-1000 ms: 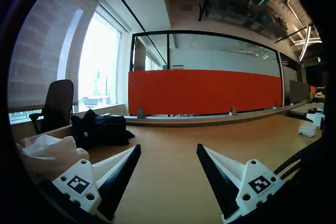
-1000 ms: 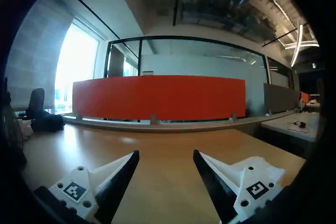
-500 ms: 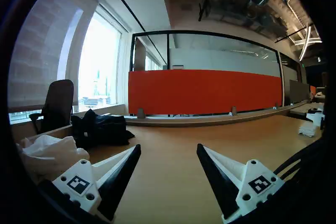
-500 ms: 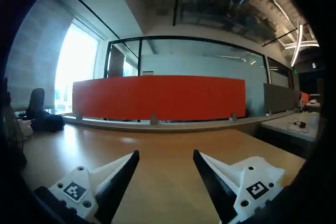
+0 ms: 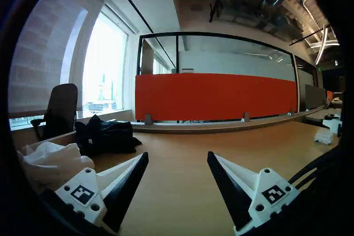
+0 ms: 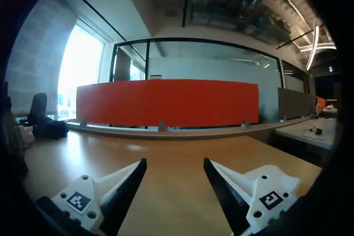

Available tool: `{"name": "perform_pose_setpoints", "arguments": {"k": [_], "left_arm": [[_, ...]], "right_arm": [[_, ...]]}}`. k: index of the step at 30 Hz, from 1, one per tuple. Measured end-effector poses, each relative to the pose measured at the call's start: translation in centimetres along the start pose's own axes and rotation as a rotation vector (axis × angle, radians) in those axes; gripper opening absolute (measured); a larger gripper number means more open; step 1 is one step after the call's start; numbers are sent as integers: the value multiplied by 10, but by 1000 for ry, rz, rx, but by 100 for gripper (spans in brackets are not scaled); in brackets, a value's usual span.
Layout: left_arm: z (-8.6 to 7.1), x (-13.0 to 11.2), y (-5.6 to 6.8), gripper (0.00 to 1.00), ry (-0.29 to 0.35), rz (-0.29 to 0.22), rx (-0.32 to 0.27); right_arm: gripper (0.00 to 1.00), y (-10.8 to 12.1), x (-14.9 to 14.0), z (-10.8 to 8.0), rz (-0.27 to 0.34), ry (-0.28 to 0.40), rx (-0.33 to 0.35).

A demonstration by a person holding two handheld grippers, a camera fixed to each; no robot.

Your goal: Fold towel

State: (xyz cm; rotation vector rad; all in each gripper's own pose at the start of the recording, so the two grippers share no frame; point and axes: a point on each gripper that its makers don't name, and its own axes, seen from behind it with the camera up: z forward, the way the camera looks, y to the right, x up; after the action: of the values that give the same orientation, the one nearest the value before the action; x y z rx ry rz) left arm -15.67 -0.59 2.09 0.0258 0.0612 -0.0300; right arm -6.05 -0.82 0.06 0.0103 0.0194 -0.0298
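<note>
Left gripper view: we saw the left gripper, jaws wide and empty above the tabletop, a crumpled white towel lying near its left finger. The right gripper likewise stood wide, jaws empty.

Two hand-held grippers showing white and black fingers

The left hand-held gripper is showing two wedge-shaped fingers, white on the outer side and black on the inner side, each one narrowing to a sharp tip. Every finger is carrying a square black-and-white marker, and small round screw holes are sitting around it. Thin black cables are running beside one finger. The right hand-held gripper is showing the same white-and-black wedge shape, with the same kind of square tag and holes on each side.
</note>
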Motion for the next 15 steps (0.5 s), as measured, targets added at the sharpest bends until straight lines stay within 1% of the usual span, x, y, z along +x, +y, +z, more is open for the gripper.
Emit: {"name": "perform_pose_setpoints", "arguments": {"k": [15], "left_arm": [[0,-2,-1,99,-1,-2,0]], "right_arm": [[99,0,1,0,0,0,0]]}}
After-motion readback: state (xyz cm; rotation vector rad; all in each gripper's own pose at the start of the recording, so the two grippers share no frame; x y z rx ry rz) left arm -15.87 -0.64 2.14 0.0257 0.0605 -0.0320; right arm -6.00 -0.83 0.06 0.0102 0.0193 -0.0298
